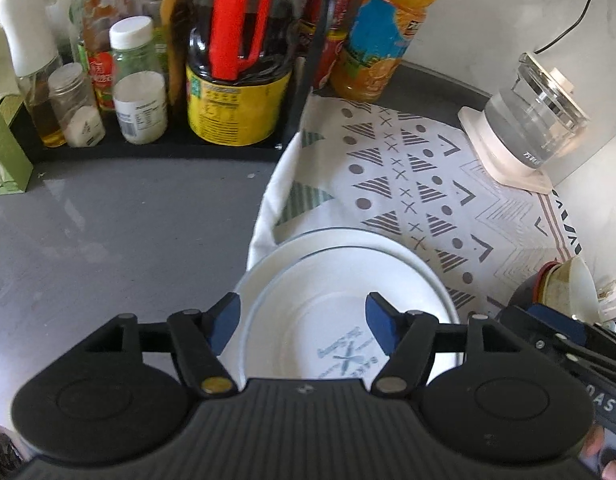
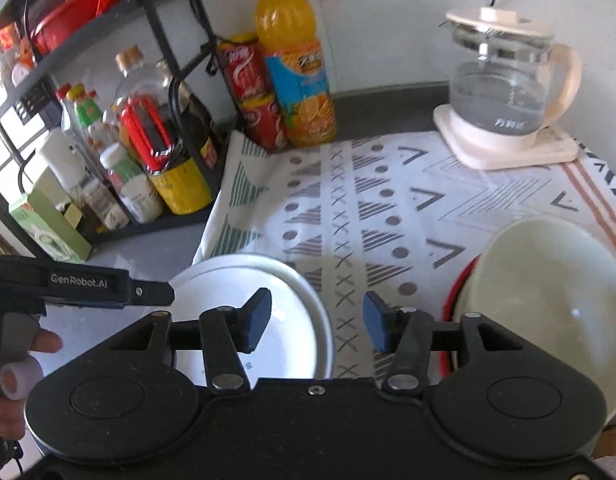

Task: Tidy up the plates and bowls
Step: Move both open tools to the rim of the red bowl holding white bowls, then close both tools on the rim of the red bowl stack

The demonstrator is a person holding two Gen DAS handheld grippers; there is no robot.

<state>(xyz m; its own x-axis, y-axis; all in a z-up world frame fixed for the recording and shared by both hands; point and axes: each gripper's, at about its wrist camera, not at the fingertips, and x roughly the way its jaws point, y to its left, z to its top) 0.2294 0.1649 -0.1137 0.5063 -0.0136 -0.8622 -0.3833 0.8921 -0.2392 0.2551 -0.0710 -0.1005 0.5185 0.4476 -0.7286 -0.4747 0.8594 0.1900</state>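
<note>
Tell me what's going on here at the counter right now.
A person holds a gripper in each hand over a patterned cloth on a grey counter. The left gripper is open above stacked white plates, holding nothing. The right gripper is open too, between the plates and a pale bowl nested in a red-rimmed one. A glass kettle and bottles stand behind.

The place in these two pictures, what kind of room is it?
Most likely a home kitchen counter. A rack of sauce and seasoning bottles stands at the back, a glass electric kettle sits on a patterned cloth, and white plates lie stacked in front.
</note>
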